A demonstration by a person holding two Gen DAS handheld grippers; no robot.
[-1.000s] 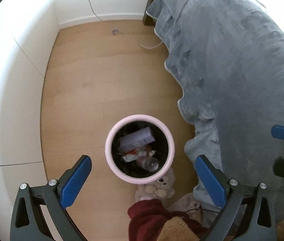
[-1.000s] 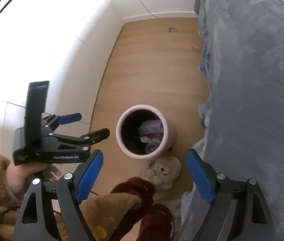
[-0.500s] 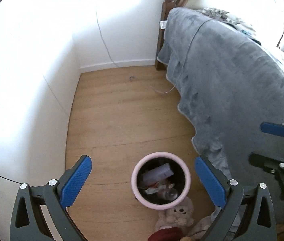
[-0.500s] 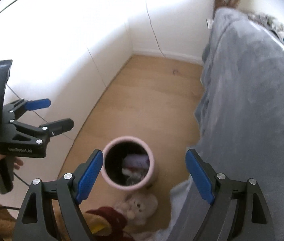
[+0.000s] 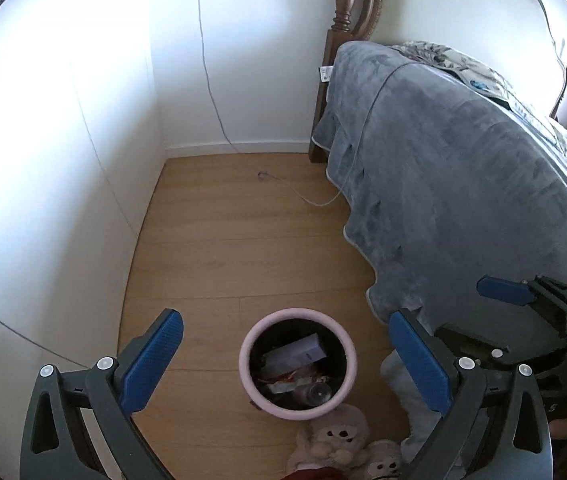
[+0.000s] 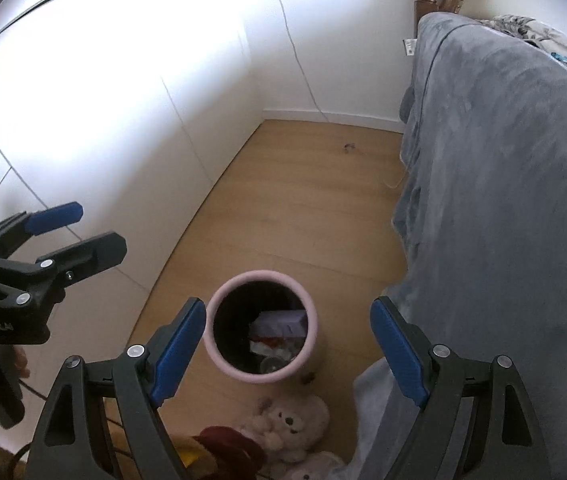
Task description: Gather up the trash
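Pink-rimmed trash bin (image 5: 298, 364) stands upright on wood floor (image 5: 243, 240), beside grey blanket (image 5: 463, 180) draped over bed. Inside bin: white box (image 5: 295, 356), wrappers, clear bottle (image 5: 319, 392). Plush toys (image 6: 287, 424) on floor just in front of bin. Left gripper (image 5: 287, 364) spread wide, holding nothing. Right gripper (image 6: 287, 348) also wide apart, nothing between pads. Both hang above bin, clear of it. White cabinet wall (image 5: 43, 160) at left.

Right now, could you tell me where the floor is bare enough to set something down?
Bare wood floor runs between the white cabinets and the grey blanket, beyond the pink bin. It is crowded on the bin's near side, where plush toys lie against it.
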